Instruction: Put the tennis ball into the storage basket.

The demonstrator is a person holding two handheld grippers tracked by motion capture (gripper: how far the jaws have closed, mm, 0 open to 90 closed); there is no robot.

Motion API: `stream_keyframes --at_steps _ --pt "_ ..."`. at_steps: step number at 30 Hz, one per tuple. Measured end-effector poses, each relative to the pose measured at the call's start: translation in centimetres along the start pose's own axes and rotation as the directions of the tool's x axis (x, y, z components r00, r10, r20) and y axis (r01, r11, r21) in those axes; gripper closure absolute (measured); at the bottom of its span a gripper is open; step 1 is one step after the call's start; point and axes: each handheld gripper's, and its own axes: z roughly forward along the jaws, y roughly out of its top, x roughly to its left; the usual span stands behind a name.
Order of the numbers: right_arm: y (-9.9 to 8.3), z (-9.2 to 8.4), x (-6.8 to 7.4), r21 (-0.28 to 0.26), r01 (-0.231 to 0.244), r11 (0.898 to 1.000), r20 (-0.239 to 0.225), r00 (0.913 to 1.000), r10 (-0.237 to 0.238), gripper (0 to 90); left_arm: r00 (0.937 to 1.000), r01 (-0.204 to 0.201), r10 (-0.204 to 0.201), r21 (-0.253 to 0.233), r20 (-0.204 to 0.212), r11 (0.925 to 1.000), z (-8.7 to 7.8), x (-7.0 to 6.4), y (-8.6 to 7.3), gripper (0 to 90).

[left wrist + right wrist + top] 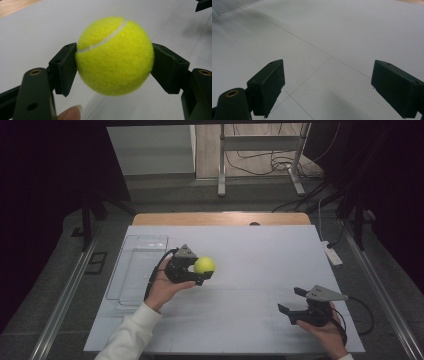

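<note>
A yellow-green tennis ball (205, 265) is clamped in my left gripper (204, 270), held a little above the white table sheet, left of centre. In the left gripper view the ball (115, 56) sits squarely between the two black pads (63, 67), which press on its sides; a white seam runs across its top. My right gripper (294, 303) rests low at the front right, jaws wide apart. In the right gripper view its gripper (327, 87) has only bare white sheet between the pads (268, 85).
A clear plastic tray (136, 270) lies at the left edge of the white sheet (250, 255), just behind my left hand. The wooden table edge (220, 218) shows at the back. A white power strip (332, 255) lies off the right side.
</note>
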Motion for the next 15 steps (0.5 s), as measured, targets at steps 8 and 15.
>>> stream_keyframes --at_steps 8,15 --pt "0.0 0.0 0.0 -0.002 0.003 1.000 -0.004 1.0000 -0.003 12.1 0.9998 0.015 -0.016 -0.026 -0.015 0.9996 -0.9 0.4 -0.1 27.7" --pt "0.1 -0.1 0.0 -0.010 0.004 1.000 -0.003 1.0000 -0.004 12.4 0.9986 0.031 -0.034 -0.053 -0.041 0.9981 -2.1 1.1 -0.2 27.7"
